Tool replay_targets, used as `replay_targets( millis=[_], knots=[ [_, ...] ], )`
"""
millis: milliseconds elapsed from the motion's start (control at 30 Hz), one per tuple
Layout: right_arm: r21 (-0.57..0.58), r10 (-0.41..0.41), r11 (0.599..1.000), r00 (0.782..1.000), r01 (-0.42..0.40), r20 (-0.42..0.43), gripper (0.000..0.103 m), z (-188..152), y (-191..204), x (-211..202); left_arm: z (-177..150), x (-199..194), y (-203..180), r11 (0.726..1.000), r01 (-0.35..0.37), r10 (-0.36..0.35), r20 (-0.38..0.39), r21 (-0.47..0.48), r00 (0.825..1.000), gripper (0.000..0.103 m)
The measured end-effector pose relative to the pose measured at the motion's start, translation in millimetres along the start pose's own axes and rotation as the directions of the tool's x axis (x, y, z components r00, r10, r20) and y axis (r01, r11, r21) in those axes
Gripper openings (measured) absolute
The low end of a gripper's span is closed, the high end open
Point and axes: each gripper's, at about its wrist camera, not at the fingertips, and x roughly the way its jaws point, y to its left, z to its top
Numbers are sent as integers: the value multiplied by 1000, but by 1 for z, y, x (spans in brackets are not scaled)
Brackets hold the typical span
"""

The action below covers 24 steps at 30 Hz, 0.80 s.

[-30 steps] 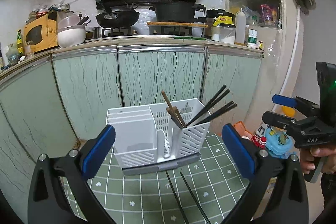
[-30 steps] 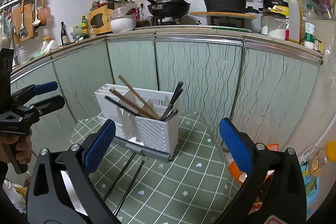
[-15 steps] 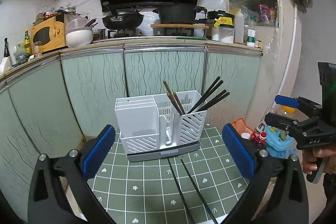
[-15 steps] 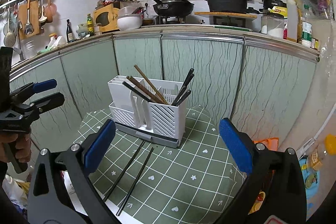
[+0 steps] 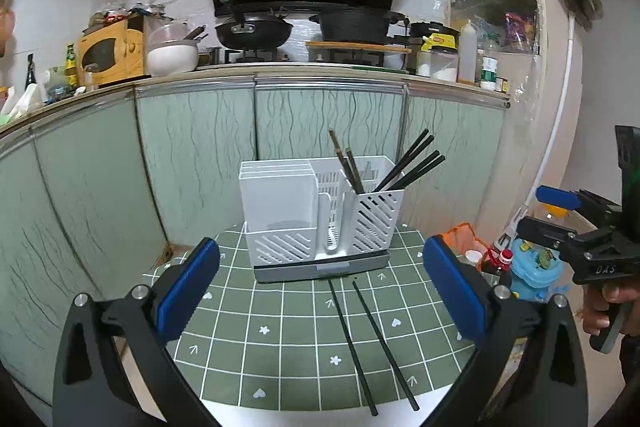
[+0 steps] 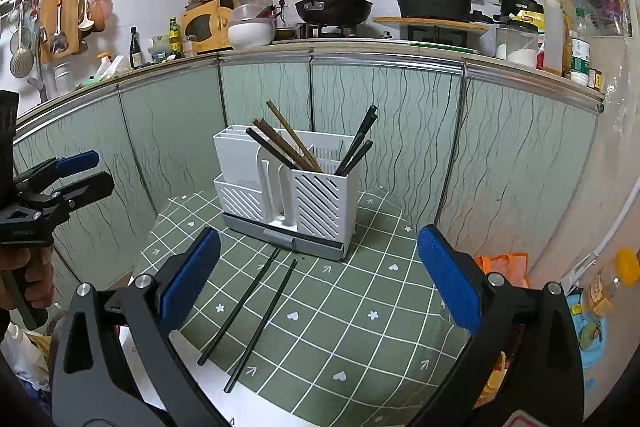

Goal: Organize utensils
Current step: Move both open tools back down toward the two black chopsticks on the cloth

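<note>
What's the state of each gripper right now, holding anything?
Left gripper: open, blue-padded fingers spread wide, holding nothing.
Right gripper: open, holding nothing; the two black chopsticks lie loose on the green checked tablecloth.

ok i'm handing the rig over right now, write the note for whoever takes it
Left gripper: open, empty, held back from the table.
Right gripper: open, empty, likewise.
Holder stands on the green cloth; brown chopsticks and black chopsticks already lean in its right compartment.
Left to do: two loose black chopsticks lie on the cloth in front of the holder. Pick them up and drop them in with the others.
</note>
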Motion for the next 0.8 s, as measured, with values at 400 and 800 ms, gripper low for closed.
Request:
replay_targets(
  millis=[400,800],
  knots=[
    [-25,-33,999,999,32,-4,95,-25,13,-7,-29,-6,2,996,-92,92,-15,1,996,99],
    [-23,-64,998,998,64,-26,95,-58,30,6,-66,2,9,990,-133,131,-52,-39,990,99]
  ],
)
